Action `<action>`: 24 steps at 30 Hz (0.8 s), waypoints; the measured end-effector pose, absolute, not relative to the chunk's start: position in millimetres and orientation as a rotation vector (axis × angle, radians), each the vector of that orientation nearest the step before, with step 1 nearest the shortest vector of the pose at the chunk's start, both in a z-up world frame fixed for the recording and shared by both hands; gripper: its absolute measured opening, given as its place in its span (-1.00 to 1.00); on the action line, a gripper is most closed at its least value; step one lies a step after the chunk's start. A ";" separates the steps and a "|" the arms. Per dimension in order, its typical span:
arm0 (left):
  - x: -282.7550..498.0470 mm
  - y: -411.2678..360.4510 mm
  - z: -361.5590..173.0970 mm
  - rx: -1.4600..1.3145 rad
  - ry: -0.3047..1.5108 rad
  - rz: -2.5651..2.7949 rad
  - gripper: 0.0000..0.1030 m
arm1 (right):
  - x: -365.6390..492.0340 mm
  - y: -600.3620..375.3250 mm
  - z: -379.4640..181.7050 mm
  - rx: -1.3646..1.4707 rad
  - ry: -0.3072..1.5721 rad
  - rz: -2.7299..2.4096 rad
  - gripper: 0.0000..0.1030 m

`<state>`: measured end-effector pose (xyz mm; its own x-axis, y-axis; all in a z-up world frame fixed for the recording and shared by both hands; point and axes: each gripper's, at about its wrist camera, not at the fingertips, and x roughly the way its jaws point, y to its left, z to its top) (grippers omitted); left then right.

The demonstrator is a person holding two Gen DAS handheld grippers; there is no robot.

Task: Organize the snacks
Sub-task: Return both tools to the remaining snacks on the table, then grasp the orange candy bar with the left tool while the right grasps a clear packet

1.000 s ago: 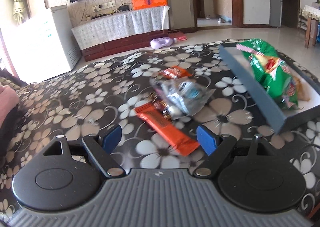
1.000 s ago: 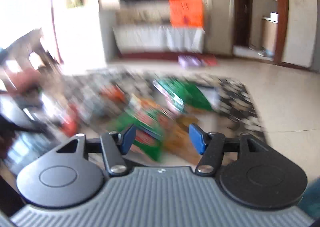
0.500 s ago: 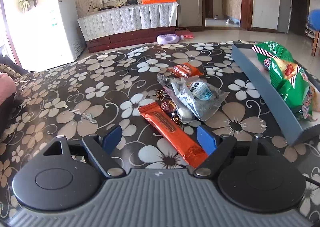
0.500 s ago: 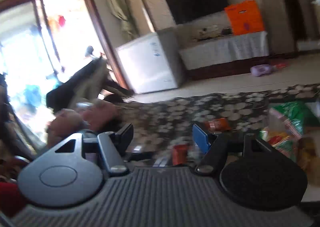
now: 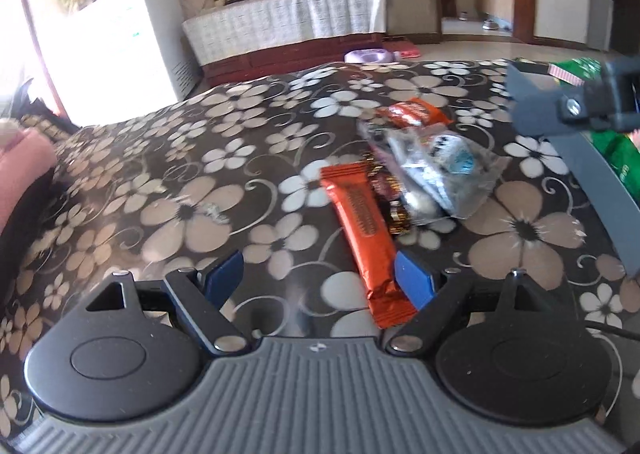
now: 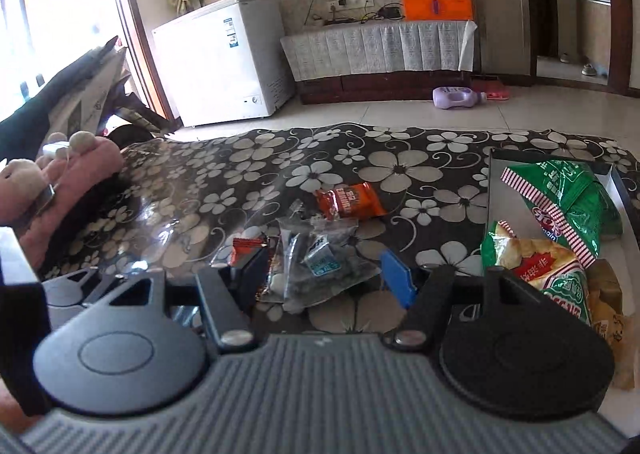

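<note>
A long orange snack bar (image 5: 366, 230) lies on the floral table, its near end between the fingers of my open left gripper (image 5: 320, 280). Beside it lie a clear plastic bag of sweets (image 5: 436, 169), dark wrapped candies (image 5: 390, 201) and a small orange packet (image 5: 416, 111). My right gripper (image 6: 328, 274) is open and empty, low over the clear bag (image 6: 320, 262). The small orange packet (image 6: 350, 201) lies beyond it. The grey tray (image 6: 490, 189) on the right holds green chip bags (image 6: 568, 193). The right gripper's body shows at the left wrist view's right edge (image 5: 600, 101).
The grey tray wall (image 5: 592, 181) runs along the right side. A pink cushion (image 6: 68, 189) lies at the table's left end. Behind the table are a white freezer (image 6: 224, 61), a covered TV bench (image 6: 380, 49) and a purple bottle (image 6: 458, 97) on the floor.
My left gripper moved forward so the orange bar's end lies between its fingers. My right gripper swung back toward the table and now sits over the clear bag.
</note>
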<state>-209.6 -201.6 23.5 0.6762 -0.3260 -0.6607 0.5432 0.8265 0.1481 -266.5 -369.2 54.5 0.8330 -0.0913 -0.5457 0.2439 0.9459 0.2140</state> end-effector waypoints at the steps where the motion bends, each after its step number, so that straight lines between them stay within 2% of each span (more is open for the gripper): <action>1: -208.2 -199.4 24.4 0.342 0.670 -0.488 0.68 | -264.9 -370.6 52.8 0.282 0.567 -0.184 0.27; 9: -215.7 -198.3 32.2 0.316 0.629 -0.577 0.66 | -243.0 -369.3 39.4 0.240 0.650 -0.159 0.27; 14: -210.6 -207.8 30.0 0.330 0.640 -0.597 0.65 | -222.9 -360.5 32.1 0.173 0.680 -0.144 0.14; 17: -199.7 -204.1 23.1 0.318 0.696 -0.582 0.44 | -212.4 -359.8 28.4 0.159 0.693 -0.139 0.14; 24: -186.2 -191.3 20.4 0.274 0.720 -0.565 0.42 | -191.3 -361.0 16.7 0.144 0.732 -0.150 0.16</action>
<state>-186.2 -191.3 20.4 0.6123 -0.3914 -0.6870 0.5742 0.8174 0.0461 -191.3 -361.0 16.7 0.7339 -0.0859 -0.6738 0.1863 0.9794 0.0782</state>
